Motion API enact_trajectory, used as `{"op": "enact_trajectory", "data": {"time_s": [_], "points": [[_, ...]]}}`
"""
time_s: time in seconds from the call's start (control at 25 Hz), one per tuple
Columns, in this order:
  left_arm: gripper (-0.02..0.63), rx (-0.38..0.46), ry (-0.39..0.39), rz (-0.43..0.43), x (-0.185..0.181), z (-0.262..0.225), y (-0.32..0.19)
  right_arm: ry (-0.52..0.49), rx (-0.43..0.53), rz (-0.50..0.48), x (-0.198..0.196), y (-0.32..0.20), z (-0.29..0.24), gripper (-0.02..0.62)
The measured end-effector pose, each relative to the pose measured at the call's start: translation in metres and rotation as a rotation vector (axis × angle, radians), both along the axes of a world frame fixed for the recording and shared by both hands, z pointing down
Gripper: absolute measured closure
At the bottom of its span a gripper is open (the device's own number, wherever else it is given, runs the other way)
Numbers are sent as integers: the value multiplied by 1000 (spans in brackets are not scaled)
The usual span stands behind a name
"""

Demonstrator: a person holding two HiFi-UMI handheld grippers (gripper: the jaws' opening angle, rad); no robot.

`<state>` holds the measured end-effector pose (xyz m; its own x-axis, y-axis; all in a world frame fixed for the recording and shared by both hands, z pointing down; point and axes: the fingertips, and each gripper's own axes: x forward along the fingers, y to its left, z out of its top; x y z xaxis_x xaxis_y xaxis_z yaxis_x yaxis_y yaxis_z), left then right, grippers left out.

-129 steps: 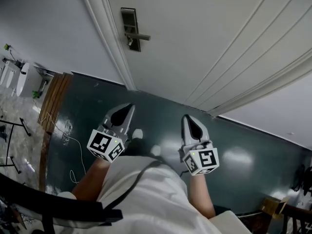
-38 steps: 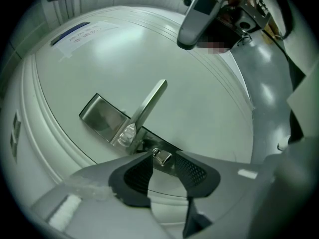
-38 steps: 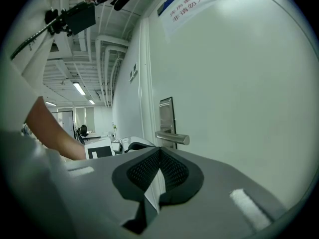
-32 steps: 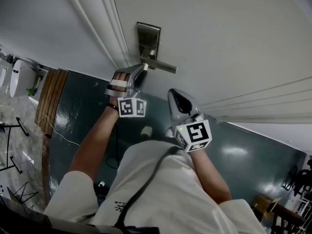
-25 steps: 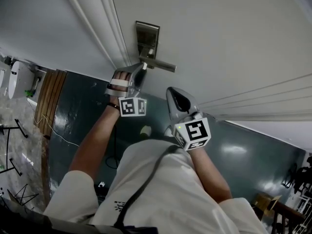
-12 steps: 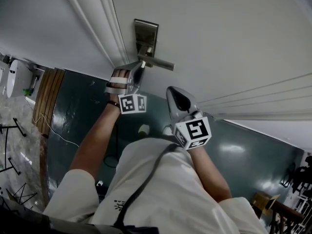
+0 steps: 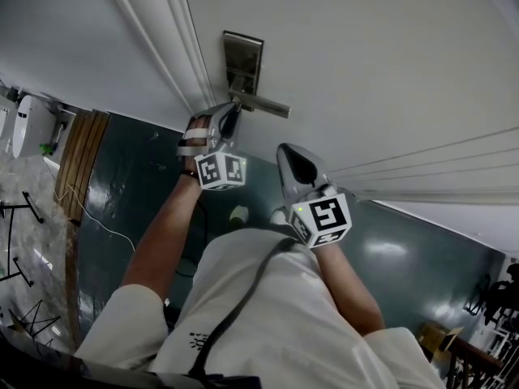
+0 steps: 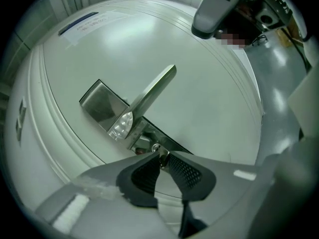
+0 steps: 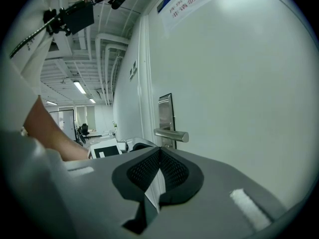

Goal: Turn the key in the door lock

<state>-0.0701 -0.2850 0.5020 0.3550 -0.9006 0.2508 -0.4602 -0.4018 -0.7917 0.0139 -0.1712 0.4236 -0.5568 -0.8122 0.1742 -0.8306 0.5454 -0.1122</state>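
A steel lock plate (image 7: pixel 242 55) with a lever handle (image 7: pixel 263 105) is fixed on the white door (image 7: pixel 365 71). In the left gripper view a small metal key (image 8: pixel 162 156) sticks out of the keyhole just below the handle (image 8: pixel 154 91). My left gripper (image 8: pixel 162 159) is closing on the key's head, and its pads touch it on both sides. In the head view that gripper (image 7: pixel 232 113) reaches up under the handle. My right gripper (image 7: pixel 286 150) hangs shut and empty a little to the right, away from the door. The right gripper view shows the handle (image 9: pixel 172 134) ahead.
The door frame (image 7: pixel 174 47) runs just left of the lock. A paper notice (image 8: pixel 79 23) is stuck higher on the door. Below lie a dark green floor (image 7: pixel 130 185), a loose cable (image 7: pixel 89 217) and a wooden strip (image 7: pixel 81 156).
The left gripper has rolled a little at the lock, its marker cube showing a different face, and its jaws have closed in on the key. The right gripper has not moved.
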Motion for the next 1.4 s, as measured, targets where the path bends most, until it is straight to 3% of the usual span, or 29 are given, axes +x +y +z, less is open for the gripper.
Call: {"op": "enact_trajectory", "data": {"time_s": [0.56,1.04,1.4], "points": [[557,-57,123,-9,-2,1,0,15,7,-7,5,-1,1,588],[565,-285,528,-78,-6,6,-4,15,-6,-5,6,-1,6,588],[569,-405,799,-113,-7,-4,-4,9,-15,3,9,2,3,588]]}}
